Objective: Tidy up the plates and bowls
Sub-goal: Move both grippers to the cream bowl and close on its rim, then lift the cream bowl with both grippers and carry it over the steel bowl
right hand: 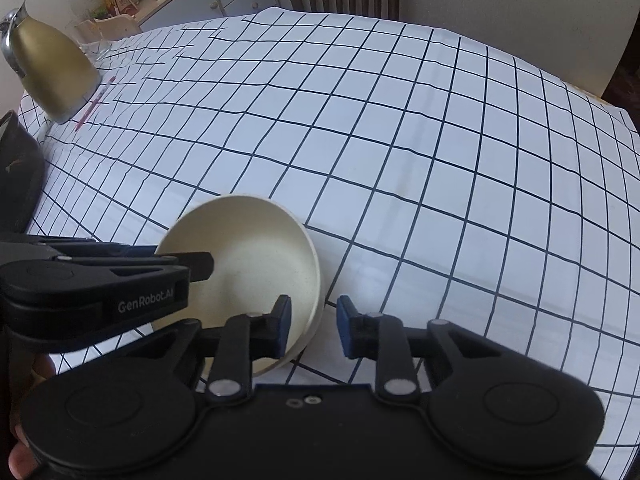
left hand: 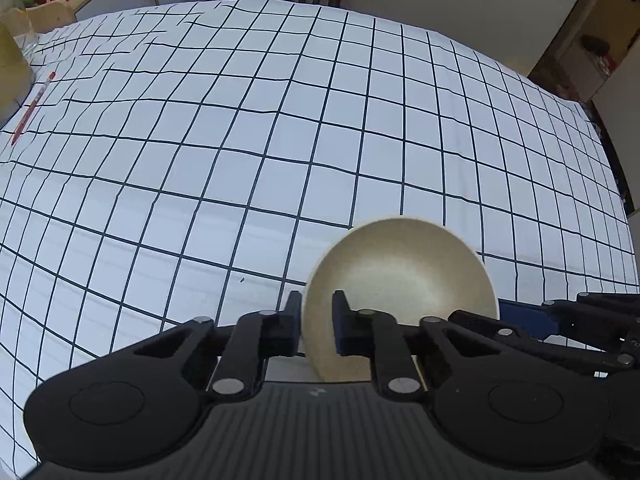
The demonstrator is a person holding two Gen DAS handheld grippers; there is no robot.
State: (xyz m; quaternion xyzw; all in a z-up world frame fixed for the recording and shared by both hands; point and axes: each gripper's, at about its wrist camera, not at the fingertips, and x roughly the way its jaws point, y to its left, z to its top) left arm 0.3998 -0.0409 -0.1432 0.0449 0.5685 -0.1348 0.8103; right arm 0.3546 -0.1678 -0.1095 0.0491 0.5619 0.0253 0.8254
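- The left gripper [left hand: 318, 300] is clamping its jaws on the left rim of the cream bowl [left hand: 400, 272], one pad inside the wall and one outside, both pressing on it.
- The right gripper [right hand: 312, 308] is straddling the opposite rim with its jaws not fully closed. Its inner pad is sitting against the inside wall, while a strip of cloth is showing between the outer pad and the bowl.
- The bowl is sitting upright and empty on the checked table [left hand: 280, 140], close to its near edge. No other plate or bowl is appearing in either view.
- A lift looks premature while only one side is properly pinched. The right jaws are needing to finish closing on the rim first.
- Both hands are best rising together and level, since a thin smooth rim gripped on one side is likely to be tipping or slipping.
- The gold jug [right hand: 56, 64] and red pen [right hand: 94, 104] are standing well apart at the far left corner, out of the way.
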